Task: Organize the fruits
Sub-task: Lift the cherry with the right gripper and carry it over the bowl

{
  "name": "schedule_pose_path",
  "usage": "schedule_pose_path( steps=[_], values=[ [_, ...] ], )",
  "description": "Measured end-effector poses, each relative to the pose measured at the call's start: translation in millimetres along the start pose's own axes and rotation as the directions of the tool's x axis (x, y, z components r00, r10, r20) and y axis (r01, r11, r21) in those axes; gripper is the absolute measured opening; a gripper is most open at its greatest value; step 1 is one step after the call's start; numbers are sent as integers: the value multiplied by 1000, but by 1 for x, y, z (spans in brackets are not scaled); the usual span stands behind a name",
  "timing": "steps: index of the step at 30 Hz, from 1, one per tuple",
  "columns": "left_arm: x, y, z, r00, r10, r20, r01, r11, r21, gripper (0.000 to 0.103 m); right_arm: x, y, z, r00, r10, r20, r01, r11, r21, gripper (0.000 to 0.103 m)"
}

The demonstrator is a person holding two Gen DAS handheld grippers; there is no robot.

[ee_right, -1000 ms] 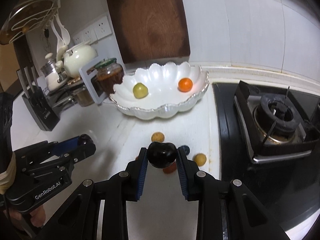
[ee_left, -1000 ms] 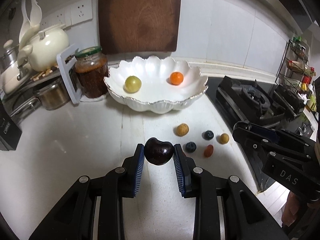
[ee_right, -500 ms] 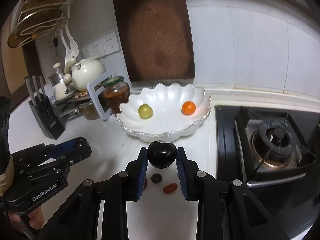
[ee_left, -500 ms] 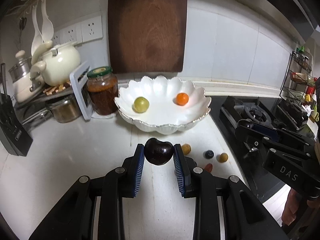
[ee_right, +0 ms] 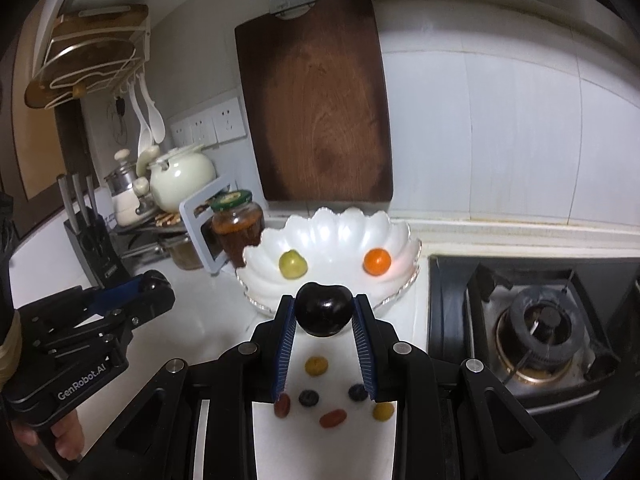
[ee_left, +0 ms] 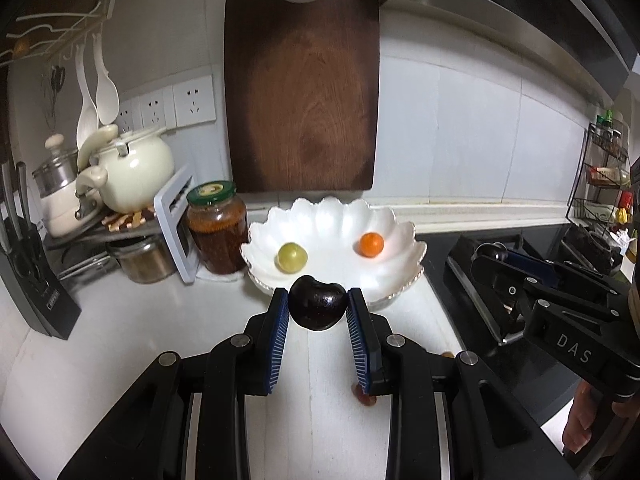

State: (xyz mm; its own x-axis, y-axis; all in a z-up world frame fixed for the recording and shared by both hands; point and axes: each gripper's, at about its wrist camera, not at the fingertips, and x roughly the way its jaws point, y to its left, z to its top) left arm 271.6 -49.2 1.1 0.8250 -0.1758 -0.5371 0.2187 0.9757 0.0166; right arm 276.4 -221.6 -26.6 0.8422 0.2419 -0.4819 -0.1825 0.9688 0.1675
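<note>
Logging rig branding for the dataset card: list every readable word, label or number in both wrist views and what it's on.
"DAS": white letters on the body of the right gripper, left wrist view.
"GenRobot.AI": white letters on the body of the left gripper, right wrist view.
Jar lid label: printed, too blurred to read.
Knife block badge: too small to read.
Spice rack packets: illegible.

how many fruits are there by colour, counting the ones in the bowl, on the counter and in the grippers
Dark cherries, one in each gripper: 2
Green, in bowl: 1
Orange, in bowl: 1
Yellow-brown, on counter: 2
Blueberries, on counter: 2
Red, on counter: 2
Total: 10
</note>
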Motion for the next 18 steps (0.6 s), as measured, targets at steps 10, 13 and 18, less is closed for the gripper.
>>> schedule_pose_path(
  steps=[10,13,18],
  values=[
    [8,0,28,999,13,44,-12,1000,-14,30,11,-6,29,999,-20,44,21,1000,-19,30],
    [13,0,35,999,9,51,-8,1000,-12,30,20,-11,36,999,-15,39,15,1000,-6,30],
    [24,0,47,999,13,53,-12,1000,-16,30,35,-17,48,1000,-13,22,13,1000,-3,30]
  ],
)
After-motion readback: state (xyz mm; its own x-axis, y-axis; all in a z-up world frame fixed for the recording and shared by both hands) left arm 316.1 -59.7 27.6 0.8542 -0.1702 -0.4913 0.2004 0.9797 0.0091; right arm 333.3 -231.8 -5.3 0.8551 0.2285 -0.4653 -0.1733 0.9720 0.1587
